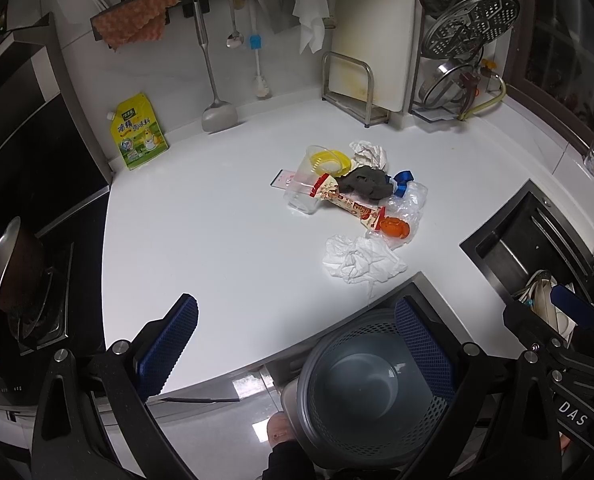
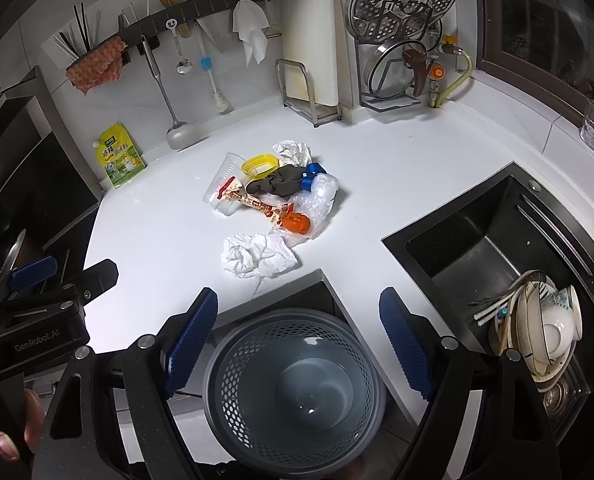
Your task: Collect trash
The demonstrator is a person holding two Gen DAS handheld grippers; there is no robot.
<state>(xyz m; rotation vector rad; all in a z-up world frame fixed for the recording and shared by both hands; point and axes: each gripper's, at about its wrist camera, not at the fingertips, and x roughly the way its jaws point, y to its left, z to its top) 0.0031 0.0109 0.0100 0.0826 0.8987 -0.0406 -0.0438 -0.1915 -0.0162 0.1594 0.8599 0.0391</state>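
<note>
My left gripper [image 1: 297, 344]: my fingers are spread wide and grasp nothing; it hangs above the near edge of the counter, its left pad [image 1: 167, 344] over white worktop, its right pad over the bin's rim.
My right gripper [image 2: 299, 344]: released too, fingers wide apart and bare, the bin showing between them below the counter's near edge.
Bin [image 2: 297, 392]: a grey perforated basket standing on the floor in the notch at the near edge of the counter; I see nothing inside it.
Trash pile [image 2: 273, 192]: lies mid-counter, far from both my grippers, well apart from the bin.
Pile, far side: a crumpled tissue [image 1: 371, 154], a yellow ring-shaped lid [image 1: 331, 162], a clear plastic cup [image 1: 305, 190] tipped on its side to the left.
Pile, middle: a dark grey rag [image 1: 365, 186] touching a blue cap [image 1: 403, 178]; a red-and-white wrapper [image 1: 351, 202] lies slantwise across the cup.
Pile, right and near: a clear plastic bag [image 1: 409, 204] with an orange piece [image 1: 395, 228] on it; a larger crumpled paper towel [image 1: 359, 260] nearest the bin, just beside the counter's notch.
Counter [image 1: 201, 220]: white, otherwise bare around the pile.
Yellow pouch [image 1: 137, 132]: stands against the far-left wall.
Sink [image 2: 497, 248]: black, to the right, with stacked dishes [image 2: 545, 328] in its near corner.
Stove [image 1: 25, 308]: left, with a pan on it.
</note>
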